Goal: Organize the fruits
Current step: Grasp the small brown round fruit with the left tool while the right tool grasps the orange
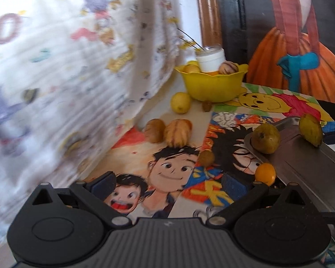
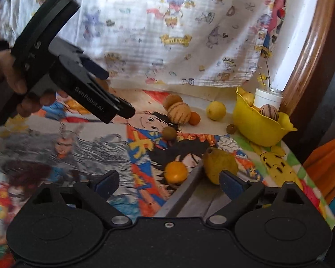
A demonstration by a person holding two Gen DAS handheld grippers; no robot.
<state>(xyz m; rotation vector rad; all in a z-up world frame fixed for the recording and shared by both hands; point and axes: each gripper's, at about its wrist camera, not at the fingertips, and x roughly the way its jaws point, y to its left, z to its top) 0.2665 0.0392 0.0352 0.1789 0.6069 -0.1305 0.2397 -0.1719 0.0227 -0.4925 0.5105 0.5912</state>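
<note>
Both cameras ride low above the cartoon-printed table cover (image 1: 167,169), angled down and forward. The left wrist view faces the far yellow bowl (image 1: 212,84), metal tray (image 1: 312,174) at right. The right wrist view looks from further right, sharing bowl (image 2: 259,125), orange fruit (image 2: 175,172) and tray corner.

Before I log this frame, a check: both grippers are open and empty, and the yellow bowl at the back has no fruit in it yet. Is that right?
Not quite. The yellow bowl already holds fruit: a striped one and a yellow one beside a white jar, as the left wrist view shows. The rest stands: the left gripper and right gripper are open and empty.
</note>
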